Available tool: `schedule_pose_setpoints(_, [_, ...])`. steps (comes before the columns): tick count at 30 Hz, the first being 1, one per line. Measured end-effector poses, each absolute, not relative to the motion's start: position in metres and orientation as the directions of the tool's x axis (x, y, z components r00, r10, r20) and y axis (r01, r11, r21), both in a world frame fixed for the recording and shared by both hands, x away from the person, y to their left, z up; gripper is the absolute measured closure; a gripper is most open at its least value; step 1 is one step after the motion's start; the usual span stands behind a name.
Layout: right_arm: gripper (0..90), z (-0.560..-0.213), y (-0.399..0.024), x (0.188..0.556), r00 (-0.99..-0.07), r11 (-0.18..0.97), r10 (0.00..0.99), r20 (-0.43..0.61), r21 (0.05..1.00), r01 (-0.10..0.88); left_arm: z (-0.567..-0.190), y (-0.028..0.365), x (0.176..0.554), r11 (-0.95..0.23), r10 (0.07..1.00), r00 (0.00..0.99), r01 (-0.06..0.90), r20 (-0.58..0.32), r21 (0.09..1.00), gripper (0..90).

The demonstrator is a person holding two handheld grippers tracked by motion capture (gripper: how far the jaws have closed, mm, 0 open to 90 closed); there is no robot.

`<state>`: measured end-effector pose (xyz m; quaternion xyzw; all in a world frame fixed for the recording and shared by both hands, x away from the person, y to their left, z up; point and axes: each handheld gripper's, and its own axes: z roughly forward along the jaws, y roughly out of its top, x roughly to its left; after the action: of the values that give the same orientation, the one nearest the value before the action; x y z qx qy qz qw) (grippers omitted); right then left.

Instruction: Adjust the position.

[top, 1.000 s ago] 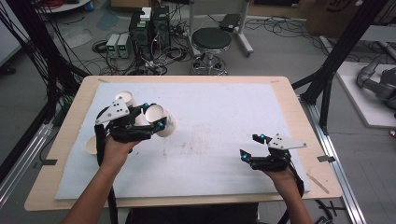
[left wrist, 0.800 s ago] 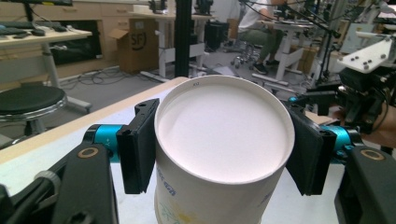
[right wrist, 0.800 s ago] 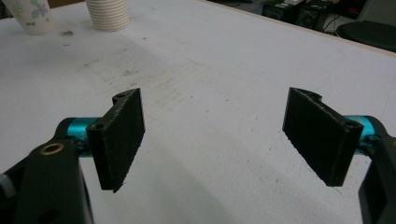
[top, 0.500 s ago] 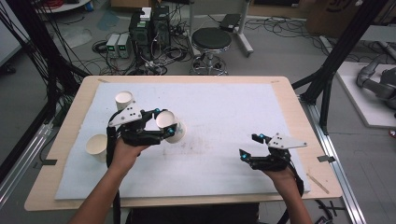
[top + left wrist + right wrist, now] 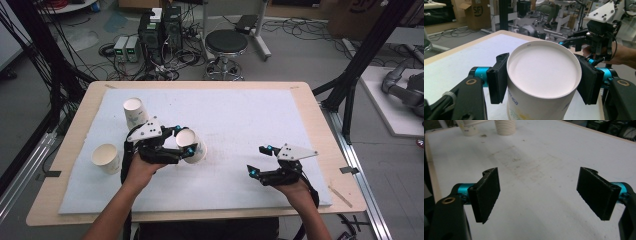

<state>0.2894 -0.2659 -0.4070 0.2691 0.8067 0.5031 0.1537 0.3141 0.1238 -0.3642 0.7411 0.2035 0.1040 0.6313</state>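
Cup in my left tool

My left tool (image 5: 186, 144) grips a cup (image 5: 191, 145) over the desk (image 5: 300, 100), left of middle; my right tool (image 5: 258, 161) has just been opening, now wide, nothing in it.

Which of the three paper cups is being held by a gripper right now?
The middle cup, clamped in the left gripper. The far cup and the near-left cup stand free on the mat.
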Motion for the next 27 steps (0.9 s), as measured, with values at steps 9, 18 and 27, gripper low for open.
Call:
schedule_pose_setpoints(9, [19.4, -0.401, -0.252, 0.288, -0.853, 0.351, 0.521, 0.016, 0.907, 0.231, -0.371, 0.111, 0.311, -0.149, 0.381, 0.918, 0.178, -0.11, 0.973, 34.7])
schedule_pose_setpoints(18, [19.5, -0.397, -0.235, 0.285, -0.9, 0.385, 0.436, 0.015, 0.901, 0.202, -0.372, 0.103, 0.31, -0.17, 0.324, 0.94, 0.17, -0.108, 0.971, 34.8])
schedule_pose_setpoints(27, [19.5, -0.392, -0.215, 0.29, -0.926, 0.413, 0.376, 0.01, 0.893, 0.177, -0.372, 0.093, 0.308, -0.202, 0.274, 0.956, 0.161, -0.102, 0.966, 34.8])
